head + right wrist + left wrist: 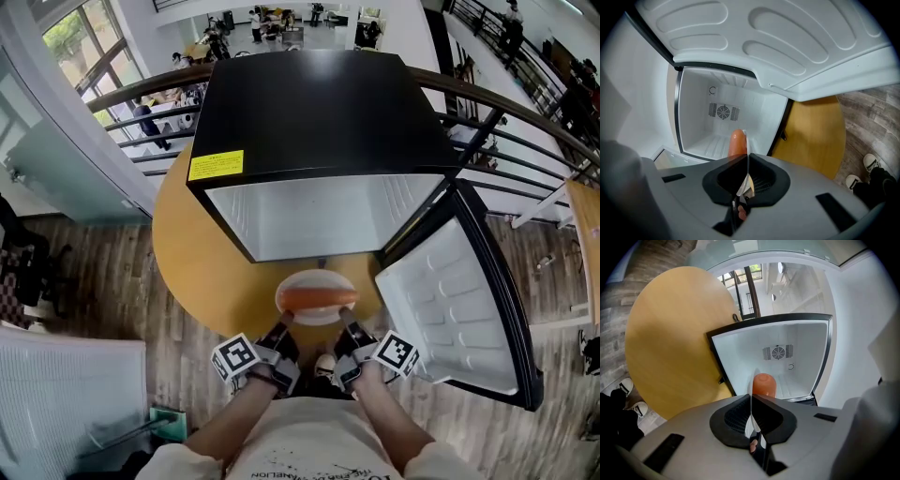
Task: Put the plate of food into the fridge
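Note:
A white plate [316,302] carrying an orange sausage [319,298] hangs just in front of the open black fridge [319,112], over the near edge of the round wooden table [192,253]. My left gripper [283,324] is shut on the plate's near left rim, and my right gripper [348,324] is shut on its near right rim. In the left gripper view the plate [751,405] stands edge-on between the closed jaws of the left gripper [751,401], with the sausage [764,384] beyond and the empty white fridge interior [787,359] behind. The right gripper [747,163] likewise pinches the plate [746,152], beside the sausage [736,142].
The fridge door [459,309] swings wide open to the right, its white inner panel [787,42] above my right gripper. A curved railing [497,108] runs behind the fridge. Wood floor [94,272] surrounds the table, and the person's shoes [865,171] are below.

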### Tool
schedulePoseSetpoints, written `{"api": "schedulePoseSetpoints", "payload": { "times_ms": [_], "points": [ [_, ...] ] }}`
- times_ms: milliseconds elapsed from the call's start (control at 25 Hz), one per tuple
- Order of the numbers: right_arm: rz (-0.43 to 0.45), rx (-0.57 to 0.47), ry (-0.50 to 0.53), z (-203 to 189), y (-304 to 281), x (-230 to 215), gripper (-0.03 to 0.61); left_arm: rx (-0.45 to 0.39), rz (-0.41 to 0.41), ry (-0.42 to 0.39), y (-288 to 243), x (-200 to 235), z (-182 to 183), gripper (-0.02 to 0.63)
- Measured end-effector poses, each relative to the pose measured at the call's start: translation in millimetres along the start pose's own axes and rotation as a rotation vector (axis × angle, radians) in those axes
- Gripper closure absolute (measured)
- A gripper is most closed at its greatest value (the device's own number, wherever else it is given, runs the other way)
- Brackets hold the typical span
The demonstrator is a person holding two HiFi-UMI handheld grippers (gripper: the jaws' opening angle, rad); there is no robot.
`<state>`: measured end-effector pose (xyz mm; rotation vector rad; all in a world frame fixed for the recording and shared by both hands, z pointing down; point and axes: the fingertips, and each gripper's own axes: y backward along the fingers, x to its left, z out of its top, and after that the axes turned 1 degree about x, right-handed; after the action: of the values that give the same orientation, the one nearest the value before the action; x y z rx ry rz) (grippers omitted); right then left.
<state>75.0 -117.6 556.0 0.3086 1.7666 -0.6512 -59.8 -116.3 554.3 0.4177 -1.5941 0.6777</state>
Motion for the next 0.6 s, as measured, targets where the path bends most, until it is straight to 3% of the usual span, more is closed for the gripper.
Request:
{"api": "schedulePoseSetpoints", "payload": {
  "times_ms": [600],
  "points": [
    [-0.028,-0.048,0.020,46.9,-65.5,-4.2,0.545,-0.047,0.035,0.026,-63.6,10.8,47.4,0.583]
  ]
}}
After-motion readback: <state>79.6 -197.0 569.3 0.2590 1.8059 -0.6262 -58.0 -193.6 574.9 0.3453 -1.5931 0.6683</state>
